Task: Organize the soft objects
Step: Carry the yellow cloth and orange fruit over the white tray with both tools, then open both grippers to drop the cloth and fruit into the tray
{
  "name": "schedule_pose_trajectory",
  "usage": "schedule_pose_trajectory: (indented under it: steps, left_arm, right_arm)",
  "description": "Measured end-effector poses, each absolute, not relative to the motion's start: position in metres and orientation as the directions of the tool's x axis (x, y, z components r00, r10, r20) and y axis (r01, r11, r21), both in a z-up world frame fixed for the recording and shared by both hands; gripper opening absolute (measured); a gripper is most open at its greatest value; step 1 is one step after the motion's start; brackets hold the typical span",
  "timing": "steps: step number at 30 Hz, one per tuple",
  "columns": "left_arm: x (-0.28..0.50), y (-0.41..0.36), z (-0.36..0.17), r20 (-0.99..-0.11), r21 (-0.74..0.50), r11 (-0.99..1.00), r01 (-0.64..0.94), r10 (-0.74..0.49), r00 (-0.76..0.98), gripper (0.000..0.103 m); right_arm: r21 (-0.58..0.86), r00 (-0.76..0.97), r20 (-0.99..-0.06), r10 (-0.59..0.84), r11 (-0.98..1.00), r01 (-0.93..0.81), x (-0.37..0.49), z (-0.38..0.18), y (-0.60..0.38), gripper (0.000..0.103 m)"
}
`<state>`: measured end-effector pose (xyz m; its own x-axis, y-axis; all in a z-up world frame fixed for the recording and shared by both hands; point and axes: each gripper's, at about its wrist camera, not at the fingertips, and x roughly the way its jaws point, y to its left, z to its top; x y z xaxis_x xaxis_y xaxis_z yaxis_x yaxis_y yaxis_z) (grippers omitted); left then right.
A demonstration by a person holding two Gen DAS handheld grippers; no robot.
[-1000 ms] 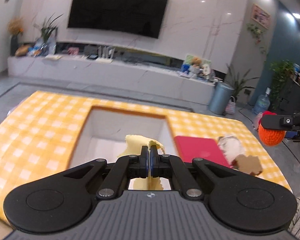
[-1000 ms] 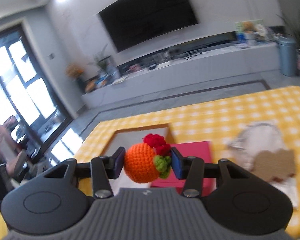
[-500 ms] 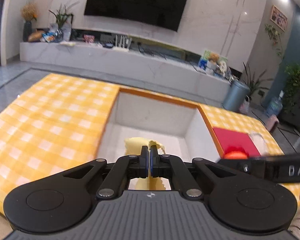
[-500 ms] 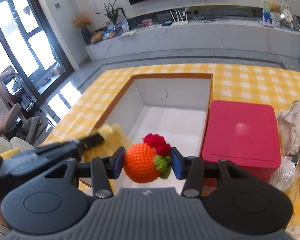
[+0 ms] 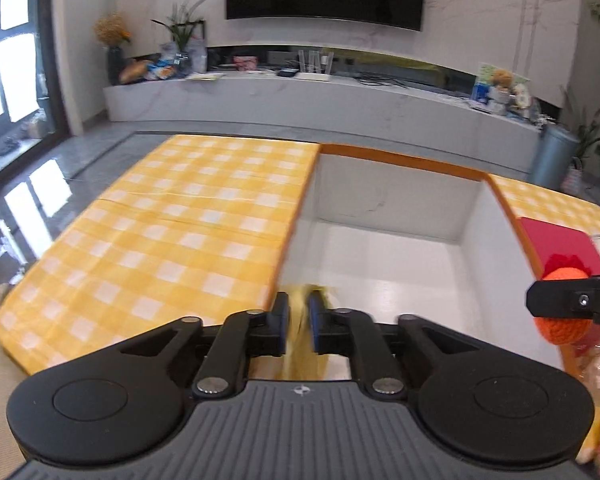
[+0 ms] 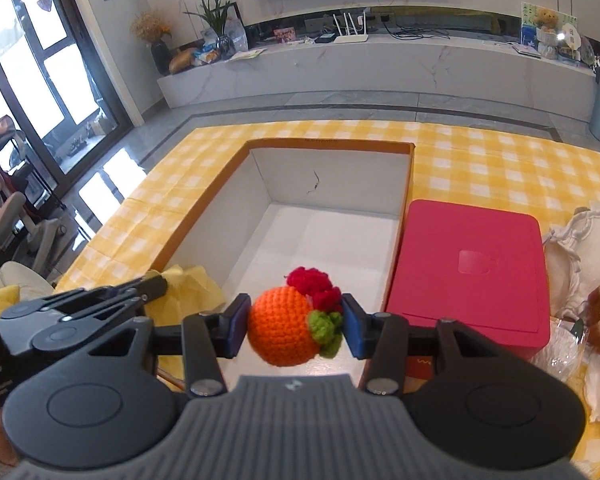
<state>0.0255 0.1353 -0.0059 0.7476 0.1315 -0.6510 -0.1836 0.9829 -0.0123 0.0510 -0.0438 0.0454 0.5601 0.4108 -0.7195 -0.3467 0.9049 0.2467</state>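
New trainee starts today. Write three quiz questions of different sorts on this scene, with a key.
1. True or false: the right tool holds an orange crocheted ball.
2. What lies between the left tool's opening jaws? A) yellow cloth B) spoon C) nothing
3. Fill in: beside the white box sits a closed ___ container.

Key: 1 true; 2 A; 3 red.

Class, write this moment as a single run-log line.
left gripper: opening, cloth between jaws | right gripper: shut on ball | box: below both
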Motion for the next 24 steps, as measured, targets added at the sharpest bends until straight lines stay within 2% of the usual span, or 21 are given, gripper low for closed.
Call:
schedule_pose_trajectory:
  steps: [1,2,4,5,6,9,15,20,24]
  left_arm:
    - [0.024,0.136,-0.004,-0.653,-0.016,0.984,-0.179,0.125,0.747,0.023]
    - [0.021,0.135,-0.002,-0.649,-0.02,0.985,-0.174,0.119,0.752,0.032]
    - [0.014,0.132,0.006,-0.616,-0.004,0.984,-0.176,0.136,0.776,0.062]
    - [0.011,0.129,0.01,-0.583,0.023,0.982,-0.189,0.167,0.795,0.087]
    - [0.005,0.126,0.014,-0.539,0.047,0.979,-0.196,0.19,0.821,0.092]
    - [-0.008,0.124,0.025,-0.462,0.049,0.984,-0.174,0.177,0.869,0.092]
    - [-0.014,0.137,0.029,-0.443,0.054,0.976,-0.211,0.213,0.871,0.092]
    - [-0.014,0.16,0.029,-0.452,-0.008,0.961,-0.278,0.244,0.858,0.092]
    - [-0.013,0.169,0.027,-0.46,-0.025,0.956,-0.292,0.248,0.852,0.092]
  right_arm:
    - [0.239,0.559,-0.722,0.407,0.906,-0.35,0.051,0.045,-0.042,0.048]
    - [0.233,0.558,-0.725,0.403,0.906,-0.353,0.052,0.044,-0.041,0.048]
    - [0.226,0.554,-0.731,0.4,0.907,-0.356,0.053,0.043,-0.04,0.048]
    - [0.227,0.55,-0.734,0.399,0.907,-0.355,0.054,0.042,-0.04,0.048]
    - [0.228,0.546,-0.737,0.398,0.907,-0.354,0.055,0.041,-0.04,0.048]
    - [0.231,0.536,-0.744,0.398,0.907,-0.352,0.057,0.038,-0.04,0.048]
    - [0.252,0.486,-0.765,0.422,0.891,-0.378,0.062,0.029,-0.019,0.048]
    - [0.31,0.425,-0.793,0.437,0.889,-0.336,0.076,0.013,0.011,0.048]
    - [0.276,0.394,-0.823,0.41,0.893,-0.355,0.085,-0.003,0.043,0.048]
